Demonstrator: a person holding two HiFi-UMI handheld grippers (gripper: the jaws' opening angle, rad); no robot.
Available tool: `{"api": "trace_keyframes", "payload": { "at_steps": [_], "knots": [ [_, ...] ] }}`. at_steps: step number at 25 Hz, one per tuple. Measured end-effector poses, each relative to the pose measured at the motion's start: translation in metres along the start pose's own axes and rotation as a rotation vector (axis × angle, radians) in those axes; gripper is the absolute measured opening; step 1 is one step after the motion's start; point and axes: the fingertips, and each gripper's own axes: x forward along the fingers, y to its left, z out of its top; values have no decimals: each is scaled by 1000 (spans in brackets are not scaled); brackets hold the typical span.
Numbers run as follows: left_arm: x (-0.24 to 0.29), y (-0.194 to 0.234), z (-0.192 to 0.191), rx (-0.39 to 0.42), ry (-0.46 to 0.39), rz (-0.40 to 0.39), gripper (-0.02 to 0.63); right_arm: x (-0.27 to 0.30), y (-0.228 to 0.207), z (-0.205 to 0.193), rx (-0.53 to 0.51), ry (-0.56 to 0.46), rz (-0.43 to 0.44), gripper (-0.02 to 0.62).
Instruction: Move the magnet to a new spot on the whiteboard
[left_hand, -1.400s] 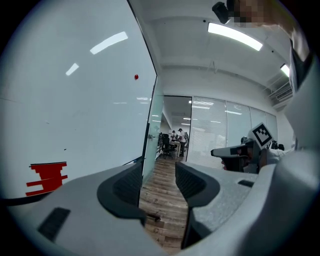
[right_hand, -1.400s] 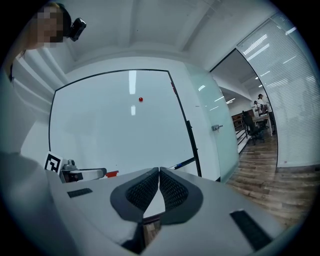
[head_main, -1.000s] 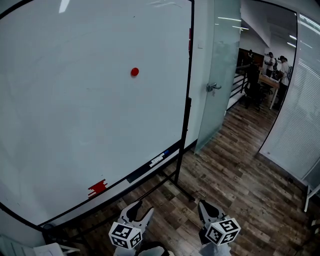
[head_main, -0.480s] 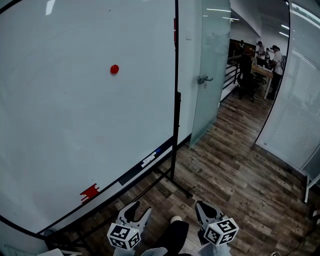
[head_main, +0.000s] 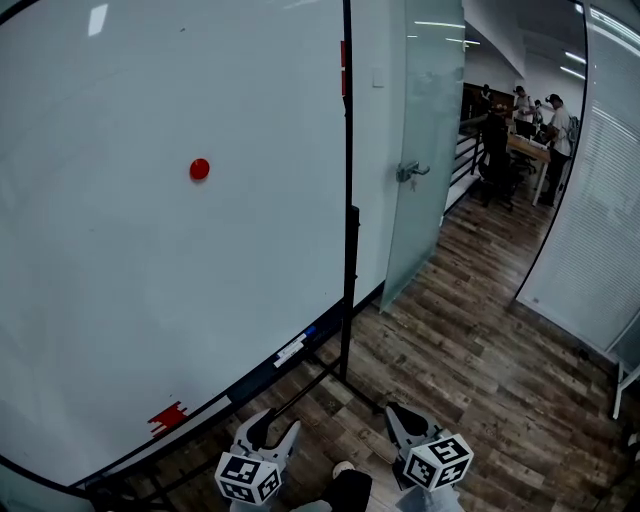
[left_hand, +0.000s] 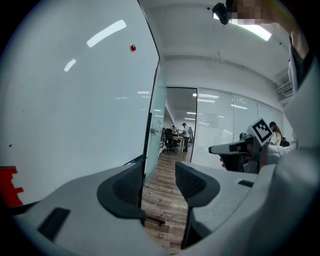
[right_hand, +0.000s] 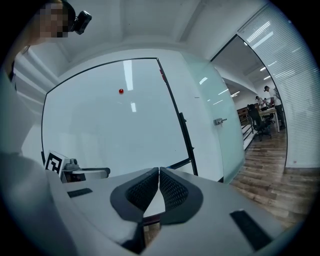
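A small round red magnet (head_main: 200, 169) sticks to the large whiteboard (head_main: 120, 300), in its upper middle part. It also shows as a red dot, the magnet (left_hand: 133, 48) in the left gripper view and the magnet (right_hand: 121, 91) in the right gripper view. My left gripper (head_main: 268, 434) hangs low at the bottom of the head view, far below the magnet, jaws open and empty. My right gripper (head_main: 408, 428) hangs beside it, jaws shut with nothing between them. In their own views the left gripper (left_hand: 157, 180) shows a gap and the right gripper (right_hand: 159, 181) shows pads touching.
A red eraser (head_main: 168, 417) and a marker (head_main: 292, 349) lie on the board's tray. The board stands on a black frame (head_main: 347, 220). A frosted glass door (head_main: 425, 150) with a handle is to the right. Wood floor (head_main: 480, 370) stretches right; people stand far back (head_main: 535, 115).
The head view has shifted: the whiteboard and magnet slid left, and the magnet now sits lower in the picture. Both grippers stay low, unchanged in state.
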Motion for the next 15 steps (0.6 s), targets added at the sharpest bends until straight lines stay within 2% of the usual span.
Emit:
{"api": "trace_keyframes", "payload": {
  "at_steps": [7, 15],
  "knots": [
    [52, 27, 34, -8, -39, 63, 207, 57, -34, 41, -23, -5, 61, 29],
    [95, 63, 59, -35, -87, 165, 207, 131, -57, 85, -88, -12, 174, 29]
  ]
}}
